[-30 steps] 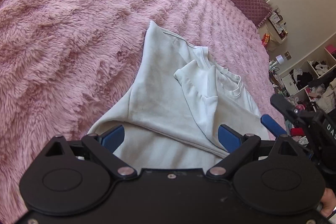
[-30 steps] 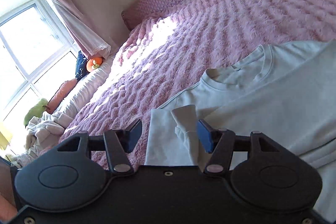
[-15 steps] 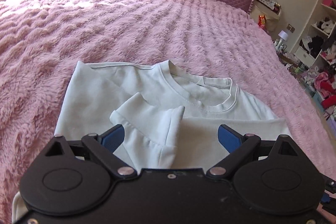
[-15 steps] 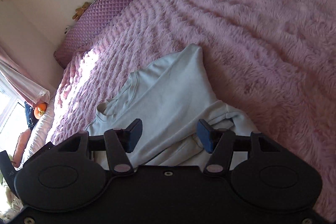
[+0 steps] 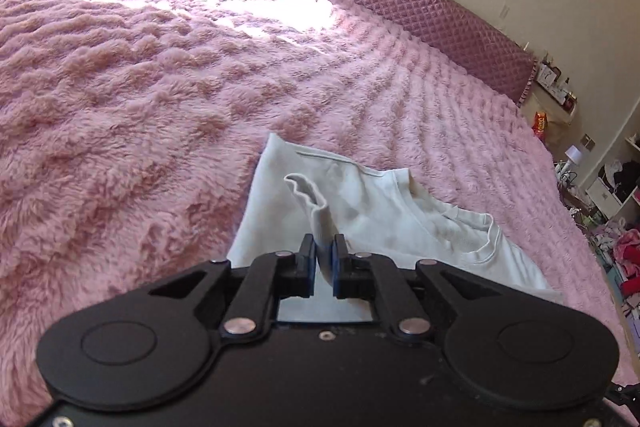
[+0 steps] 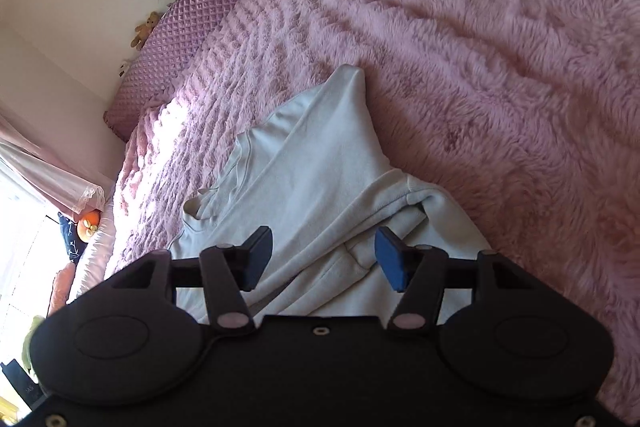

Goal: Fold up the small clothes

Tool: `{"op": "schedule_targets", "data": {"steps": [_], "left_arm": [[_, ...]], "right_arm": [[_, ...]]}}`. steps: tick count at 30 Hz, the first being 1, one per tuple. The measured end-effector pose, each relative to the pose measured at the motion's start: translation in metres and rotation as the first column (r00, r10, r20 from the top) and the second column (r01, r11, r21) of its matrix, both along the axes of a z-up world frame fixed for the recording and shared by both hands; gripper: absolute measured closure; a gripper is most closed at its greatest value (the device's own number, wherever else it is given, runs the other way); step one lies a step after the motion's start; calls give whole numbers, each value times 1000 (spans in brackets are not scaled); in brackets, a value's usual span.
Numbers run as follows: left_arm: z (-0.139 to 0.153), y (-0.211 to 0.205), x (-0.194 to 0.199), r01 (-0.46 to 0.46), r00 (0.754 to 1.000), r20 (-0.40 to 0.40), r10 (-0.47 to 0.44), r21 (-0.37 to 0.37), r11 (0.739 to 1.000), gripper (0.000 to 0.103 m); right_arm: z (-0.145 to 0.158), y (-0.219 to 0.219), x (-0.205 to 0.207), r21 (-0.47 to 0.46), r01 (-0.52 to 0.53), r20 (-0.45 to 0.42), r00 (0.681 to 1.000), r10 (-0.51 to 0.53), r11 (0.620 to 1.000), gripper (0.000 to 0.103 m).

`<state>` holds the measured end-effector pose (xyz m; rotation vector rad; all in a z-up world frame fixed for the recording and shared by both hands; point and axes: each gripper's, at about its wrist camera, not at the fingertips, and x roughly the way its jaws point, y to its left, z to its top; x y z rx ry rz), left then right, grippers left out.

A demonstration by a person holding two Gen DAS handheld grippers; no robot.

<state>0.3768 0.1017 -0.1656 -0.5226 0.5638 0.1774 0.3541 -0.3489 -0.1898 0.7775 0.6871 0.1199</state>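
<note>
The left gripper [image 5: 323, 251] pinches a sleeve cuff [image 5: 308, 195] of the one pale shirt [image 5: 384, 223], likely to carry that sleeve across the body for a fold. The right gripper [image 6: 324, 257] hangs spread above the shirt [image 6: 312, 179], gripping nothing. The shirt lies partly folded on the pink fluffy blanket [image 5: 140, 87]. Beyond sits one quilted headboard [image 5: 420, 3].

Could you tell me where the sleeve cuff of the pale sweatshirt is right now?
In the left wrist view the sleeve cuff stands centre frame, pinched by the left tongs, above the sweatshirt on the pink blanket.
</note>
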Motion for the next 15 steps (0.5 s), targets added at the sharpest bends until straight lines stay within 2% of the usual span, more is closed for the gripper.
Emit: {"op": "schedule_targets", "data": {"steps": [2,3,5,7,8,10,12,14,15], "left_arm": [[-22,19,-10,-66,994,-92,65,-12,998,82],[-31,28,-15,-86,986,-145,79,-43,995,77],[-36,40,-31,-116,986,-133,101,-109,987,73],[-30,45,-41,-131,988,-102,118,-132,983,56],[-26,45,-39,-119,991,-82,108,-142,983,46],[-14,38,-27,-60,998,-34,55,-167,984,46],[-5,24,-10,12,1000,-3,-13,-158,987,42],[-2,9,9,84,996,5,-84,-151,985,37],[-5,2,20,113,993,-14,-117,-160,981,37]], "right_arm": [[-2,-1,-2,10,20,-11,1000,-20,1000,45],[0,-1,-4,8,31,-16,999,-31,999,45],[3,-2,-8,-8,35,-9,999,-35,999,45],[9,-1,-10,-33,24,18,1000,-24,999,45],[12,0,-8,-51,16,32,999,-14,999,45],[17,3,-1,-56,10,53,999,-7,998,45],[20,6,8,-44,2,76,997,1,999,45],[18,11,20,-42,-7,82,997,10,999,45],[15,12,26,-37,-11,73,997,13,999,45]]}}
